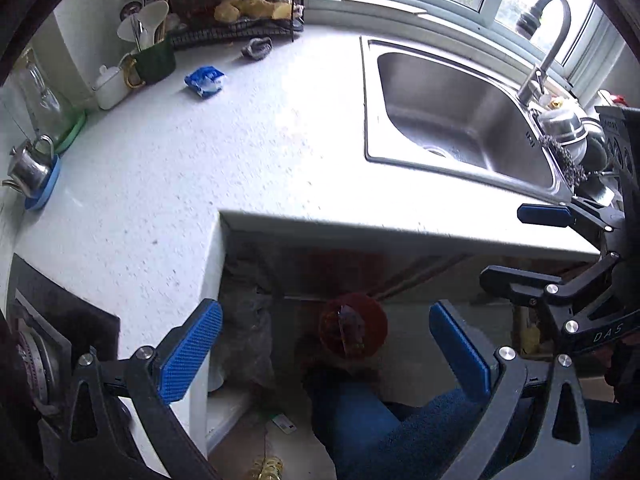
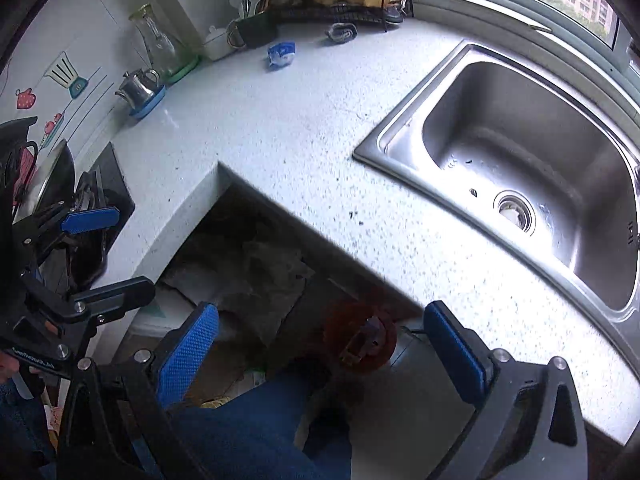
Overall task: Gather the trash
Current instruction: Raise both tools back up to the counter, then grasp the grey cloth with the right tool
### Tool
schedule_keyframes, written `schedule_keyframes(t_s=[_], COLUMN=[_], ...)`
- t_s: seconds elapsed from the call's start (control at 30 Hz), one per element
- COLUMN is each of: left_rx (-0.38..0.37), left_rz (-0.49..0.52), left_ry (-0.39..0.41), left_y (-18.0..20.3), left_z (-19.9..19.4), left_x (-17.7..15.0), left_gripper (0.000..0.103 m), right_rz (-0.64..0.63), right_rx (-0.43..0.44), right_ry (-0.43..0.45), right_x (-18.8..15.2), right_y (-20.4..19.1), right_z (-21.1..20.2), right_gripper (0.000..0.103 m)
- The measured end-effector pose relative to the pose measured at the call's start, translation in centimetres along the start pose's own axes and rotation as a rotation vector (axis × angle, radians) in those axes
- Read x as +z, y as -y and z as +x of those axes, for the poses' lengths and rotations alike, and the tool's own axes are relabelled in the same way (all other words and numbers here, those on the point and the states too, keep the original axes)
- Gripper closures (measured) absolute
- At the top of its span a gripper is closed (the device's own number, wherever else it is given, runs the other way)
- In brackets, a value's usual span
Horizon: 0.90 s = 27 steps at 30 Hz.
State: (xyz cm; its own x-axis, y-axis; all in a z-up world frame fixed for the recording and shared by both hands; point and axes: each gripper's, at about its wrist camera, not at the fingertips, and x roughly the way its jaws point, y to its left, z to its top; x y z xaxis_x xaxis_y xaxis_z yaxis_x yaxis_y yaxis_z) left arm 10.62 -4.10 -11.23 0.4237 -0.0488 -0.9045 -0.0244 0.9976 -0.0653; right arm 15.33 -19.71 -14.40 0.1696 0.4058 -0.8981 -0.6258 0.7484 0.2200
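Crumpled blue-and-white plastic wrapper (image 1: 204, 81) lies on the speckled white stone countertop (image 1: 256, 148), far back near the wall, with bare counter all around it. It looks like an empty snack or wipe packet, half flattened and creased. By its look it should be very light, soft and a little slippery, likely to slide away or spring open rather than resist. A pinch across a raised fold or the bunched end seems the best hold, with the lower finger slid under the edge so the film cannot skate along the smooth stone; nothing about it seems fragile.

Just behind it stand a dark green mug of kitchen utensils (image 1: 154, 62) and a small white lidded pot (image 1: 109, 87), and to its right a dark crumpled rag or scourer (image 1: 257, 48) lies in front of a black wire rack (image 1: 240, 20); whether that rag counts as trash I cannot tell. Further right is the stainless steel sink (image 1: 460, 120).

Below the counter edge, on the floor, a round red bin (image 1: 354, 330) holds some scraps and is the probable place for the wrapper.

The left gripper (image 1: 326, 354) hovers over the floor gap well short of the wrapper, its blue-padded fingers spread wide and holding nothing. The right gripper (image 2: 322, 354) does likewise, fingers wide apart and empty.
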Motion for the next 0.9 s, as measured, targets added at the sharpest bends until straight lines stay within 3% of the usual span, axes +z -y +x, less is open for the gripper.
schedule_keyframes(t_s=[0.17,0.33,0.6,0.9], left_rx=[0.020,0.024,0.026,-0.021], left_rz=[-0.006,-0.014,0.023,0.004], left_ry=[0.055,0.055,0.051,0.048], left_y=[-3.0,-6.7,-12.0,-17.1], left_z=[-0.4,0.8,2.7,5.7], left_x=[4.5,9.2,17.1,23.3], left_gripper=[0.000,0.000,0.000,0.000], right_rz=[-0.022,-0.036,-0.013,-0.027], right_rx=[-0.008,-0.020,-0.037,-0.077], right_ry=[0.062,0.095,0.080,0.073], right_x=[4.5,9.4,18.0,26.7], right_y=[-0.1,-0.5,-0.2,0.4], right_z=[-0.2,0.6,3.0,6.1], right_gripper=[0.001,0.001,0.001,0.001])
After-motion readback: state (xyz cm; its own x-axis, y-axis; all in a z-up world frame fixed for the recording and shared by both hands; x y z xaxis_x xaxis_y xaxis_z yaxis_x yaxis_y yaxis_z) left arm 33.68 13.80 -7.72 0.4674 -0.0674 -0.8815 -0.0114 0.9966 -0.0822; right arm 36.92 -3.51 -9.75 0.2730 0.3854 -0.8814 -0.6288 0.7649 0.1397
